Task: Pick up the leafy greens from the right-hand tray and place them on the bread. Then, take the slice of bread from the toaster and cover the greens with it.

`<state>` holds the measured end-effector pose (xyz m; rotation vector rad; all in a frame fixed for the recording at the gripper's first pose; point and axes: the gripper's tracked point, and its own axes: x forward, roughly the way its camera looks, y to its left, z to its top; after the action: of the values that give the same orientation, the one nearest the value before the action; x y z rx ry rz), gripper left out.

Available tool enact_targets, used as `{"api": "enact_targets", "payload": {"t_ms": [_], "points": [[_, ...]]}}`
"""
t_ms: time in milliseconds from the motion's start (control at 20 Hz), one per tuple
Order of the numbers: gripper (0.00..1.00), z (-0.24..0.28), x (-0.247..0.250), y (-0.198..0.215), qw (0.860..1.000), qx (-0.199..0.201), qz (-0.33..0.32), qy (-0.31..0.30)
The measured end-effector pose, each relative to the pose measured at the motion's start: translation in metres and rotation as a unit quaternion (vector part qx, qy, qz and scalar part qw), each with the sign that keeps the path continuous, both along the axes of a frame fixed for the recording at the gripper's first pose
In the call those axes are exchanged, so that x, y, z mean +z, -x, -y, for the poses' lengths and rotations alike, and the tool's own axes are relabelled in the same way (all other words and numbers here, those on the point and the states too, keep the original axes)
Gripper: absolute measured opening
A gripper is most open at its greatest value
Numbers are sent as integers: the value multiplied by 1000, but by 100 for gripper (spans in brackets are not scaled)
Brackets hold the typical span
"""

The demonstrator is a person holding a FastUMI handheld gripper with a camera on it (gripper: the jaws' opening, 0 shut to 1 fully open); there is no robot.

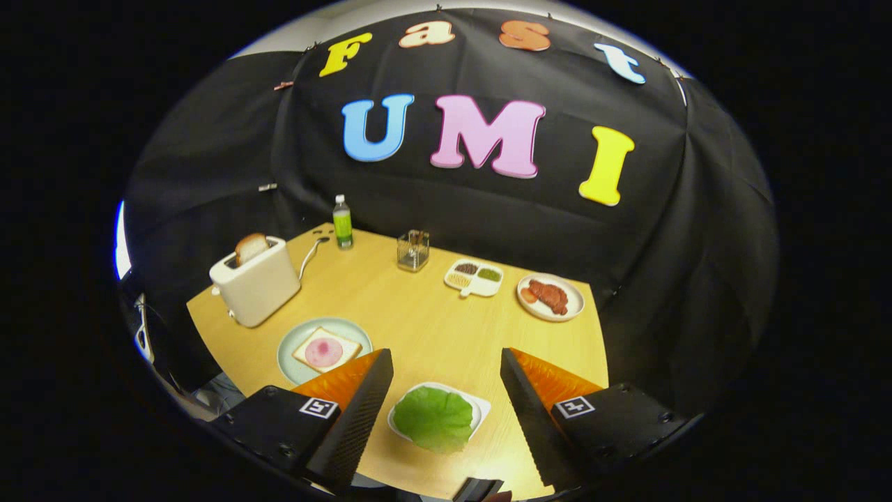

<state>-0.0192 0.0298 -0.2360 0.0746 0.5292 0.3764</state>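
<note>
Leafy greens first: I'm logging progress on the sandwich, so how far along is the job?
Nothing looks done yet. The leafy greens lie on their white tray, between the open fingers of the tool, ungripped. The bread on the green plate carries only a pink slice. The second slice stands in the toaster. Both steps remain: greens onto bread, then the cover slice.

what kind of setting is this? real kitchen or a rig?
Likely a staged demo booth, not a kitchen: black cloth wall behind a wooden table laid with a toaster and leafy greens. The gripper hovers open.
</note>
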Motion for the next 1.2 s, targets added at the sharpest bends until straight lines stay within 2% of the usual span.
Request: {"api": "enact_targets", "payload": {"t_ms": [250, 400, 600, 700, 800, 1000, 1050, 1200], "points": [[86, -11, -83, 6, 996, 46, -71, 32], [76, -19, -124, 12, 990, 68, -117, 39], [72, -34, -171, 14, 979, 101, -170, 54], [67, -38, -184, 15, 974, 114, -189, 56], [67, -44, -193, 15, 969, 124, -204, 56], [56, -44, -219, 24, 956, 141, -243, 81], [53, -43, -214, 22, 960, 135, -236, 74], [52, -43, -218, 21, 958, 131, -245, 70]]}}
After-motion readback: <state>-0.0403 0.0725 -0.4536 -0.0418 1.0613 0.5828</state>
